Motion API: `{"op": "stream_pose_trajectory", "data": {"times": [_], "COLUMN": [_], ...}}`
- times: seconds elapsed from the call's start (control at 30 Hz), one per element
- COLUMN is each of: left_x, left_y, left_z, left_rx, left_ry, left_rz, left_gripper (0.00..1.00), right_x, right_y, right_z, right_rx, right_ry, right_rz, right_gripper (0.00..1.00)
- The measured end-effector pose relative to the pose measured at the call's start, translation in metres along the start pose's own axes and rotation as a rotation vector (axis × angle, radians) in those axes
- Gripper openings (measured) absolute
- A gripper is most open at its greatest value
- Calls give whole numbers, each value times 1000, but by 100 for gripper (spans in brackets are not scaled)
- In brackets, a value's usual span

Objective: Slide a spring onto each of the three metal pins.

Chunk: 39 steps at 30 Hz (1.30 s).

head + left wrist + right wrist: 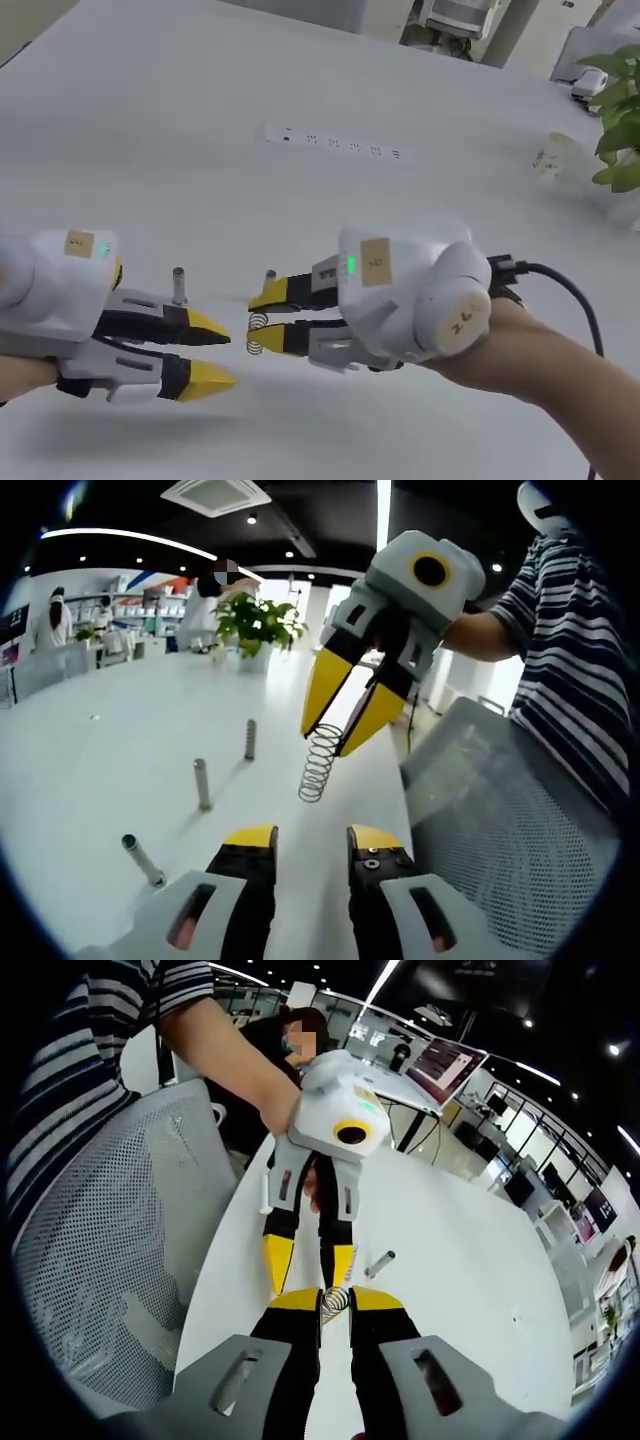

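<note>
Right gripper (328, 738) has the spring (319, 765) pinched, right next to the pins!
Its jaws are clamped on one end of the coil, and the rest of the spring hangs free from the yellow tips over the white table (100, 760). Three metal pins (203, 783) stand upright in a row just beside it, all of them bare. Left gripper (230, 358) hovers close by, facing the right one, jaws parted and gripping nothing.
</note>
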<state>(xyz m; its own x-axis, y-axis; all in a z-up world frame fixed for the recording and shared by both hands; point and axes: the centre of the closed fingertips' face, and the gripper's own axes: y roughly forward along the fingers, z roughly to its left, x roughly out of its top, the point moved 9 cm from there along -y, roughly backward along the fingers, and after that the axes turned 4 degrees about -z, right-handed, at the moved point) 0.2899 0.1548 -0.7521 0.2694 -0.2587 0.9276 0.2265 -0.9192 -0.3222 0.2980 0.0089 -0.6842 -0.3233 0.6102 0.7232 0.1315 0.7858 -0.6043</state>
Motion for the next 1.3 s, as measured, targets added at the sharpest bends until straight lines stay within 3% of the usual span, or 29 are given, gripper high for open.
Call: {"op": "stream_pose_trajectory", "data": {"times": [0.63, 0.83, 1.0, 1.3], "left_x": [-9, -11, -15, -19], "left_y": [-31, -42, -47, -56], "left_z": [8, 10, 10, 16], "left_rx": [101, 148, 177, 243], "left_ry": [-33, -43, -29, -51], "left_rz": [-14, -26, -13, -39], "left_gripper": [40, 52, 68, 87], "right_x": [-8, -11, -12, -16], "right_y": [-2, -3, -3, -4], "right_z": [-4, -6, -7, -10], "right_rx": [-27, -40, -49, -64], "right_ry": [-3, -3, 0, 20], "right_rz": [21, 31, 28, 29], "right_gripper": [7, 8, 8, 8]}}
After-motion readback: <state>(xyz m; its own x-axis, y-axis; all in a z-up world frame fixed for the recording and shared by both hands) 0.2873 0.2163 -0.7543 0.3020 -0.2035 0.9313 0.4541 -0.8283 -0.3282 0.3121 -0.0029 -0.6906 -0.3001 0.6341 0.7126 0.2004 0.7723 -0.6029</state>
